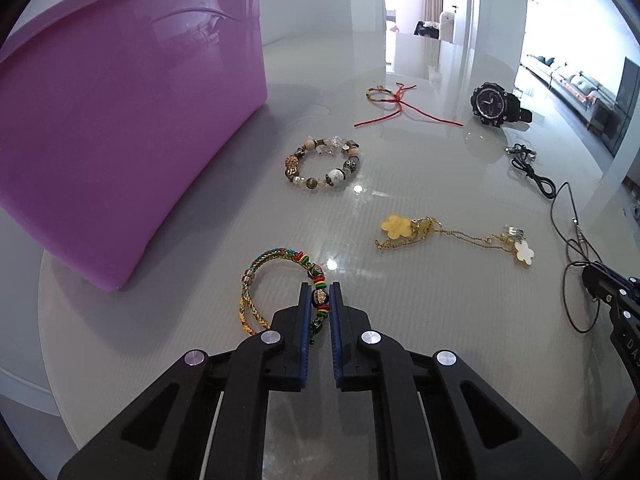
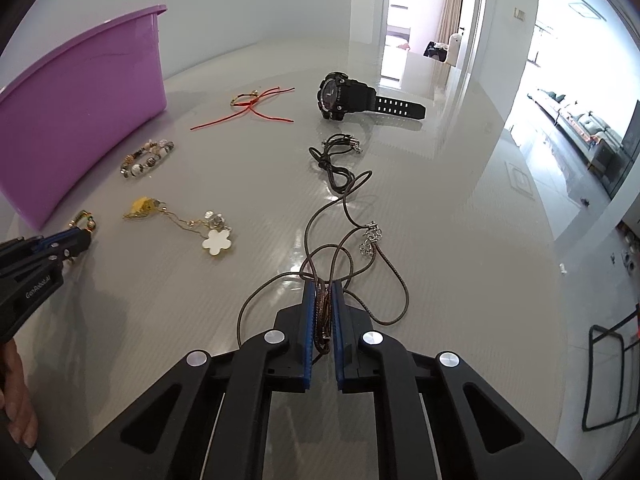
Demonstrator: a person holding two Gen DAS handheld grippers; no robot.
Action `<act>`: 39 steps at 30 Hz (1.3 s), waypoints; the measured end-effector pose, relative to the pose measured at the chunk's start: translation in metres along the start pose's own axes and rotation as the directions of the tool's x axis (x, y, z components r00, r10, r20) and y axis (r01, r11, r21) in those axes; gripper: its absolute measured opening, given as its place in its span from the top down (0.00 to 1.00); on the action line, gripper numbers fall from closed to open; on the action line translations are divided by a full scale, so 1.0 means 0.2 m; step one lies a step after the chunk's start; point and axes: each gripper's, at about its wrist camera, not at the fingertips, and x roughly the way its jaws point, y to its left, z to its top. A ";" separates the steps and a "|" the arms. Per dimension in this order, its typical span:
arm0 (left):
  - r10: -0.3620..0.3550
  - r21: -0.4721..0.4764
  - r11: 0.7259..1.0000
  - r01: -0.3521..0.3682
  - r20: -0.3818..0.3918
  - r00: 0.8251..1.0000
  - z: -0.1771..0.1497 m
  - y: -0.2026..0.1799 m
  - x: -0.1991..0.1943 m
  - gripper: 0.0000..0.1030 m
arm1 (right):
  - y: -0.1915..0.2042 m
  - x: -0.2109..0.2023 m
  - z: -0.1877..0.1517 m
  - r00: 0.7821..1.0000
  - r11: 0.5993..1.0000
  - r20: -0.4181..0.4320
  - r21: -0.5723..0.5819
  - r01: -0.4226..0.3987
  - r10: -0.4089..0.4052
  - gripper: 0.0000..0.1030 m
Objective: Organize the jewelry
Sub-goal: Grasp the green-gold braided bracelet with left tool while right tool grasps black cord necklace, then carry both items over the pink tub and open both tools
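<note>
Left gripper (image 1: 320,292), seen from its own wrist camera, pinches the beaded section of a braided multicolour bracelet (image 1: 276,276) between its blue pads (image 1: 306,320); the braided loop of this bracelet lies on the pale grey counter (image 1: 400,340) just left of the fingers. Right gripper (image 2: 321,292), seen from the right wrist camera, is pressed together on a bundle of brown cord belonging to a cord necklace (image 2: 352,248), whose loops spread over the counter ahead of and to both sides of the fingers; a small silver charm (image 2: 372,238) sits on one strand.

A purple plastic tub (image 1: 120,128) stands at the left of the counter, its wall near the braided bracelet. Ahead of the left gripper lie, from near to far: a gold chain with yellow and white flower pendants (image 1: 440,236), a bracelet of mixed beads (image 1: 324,164), and a thin red string bracelet (image 1: 396,108). A black sports watch (image 2: 348,96) rests on its side at the far part of the counter, strap extended to the right. Between the watch and the cord necklace lies a knotted black cord (image 2: 336,160).

In the right wrist view the left gripper appears at the left edge, with part of a person's hand (image 2: 16,396) behind it. A doorway and a sunlit room lie beyond the counter.
</note>
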 end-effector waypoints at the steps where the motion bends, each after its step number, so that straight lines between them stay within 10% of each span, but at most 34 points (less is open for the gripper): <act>1: -0.004 0.001 1.000 0.004 0.000 1.000 0.00 0.00 -0.01 0.91 | 0.00 -0.01 0.00 1.000 1.000 0.004 0.003 -0.004 0.004 0.92; 19: -0.123 -0.019 0.992 0.123 -0.015 0.992 0.15 -0.12 -0.42 0.91 | -0.02 -0.37 0.18 0.991 0.991 -0.015 0.031 -0.131 0.132 0.92; 39: 0.021 -0.179 0.984 0.010 0.174 0.985 0.75 0.42 -0.99 0.91 | 0.38 -0.76 0.98 0.913 0.926 0.163 -0.107 -0.361 0.375 0.92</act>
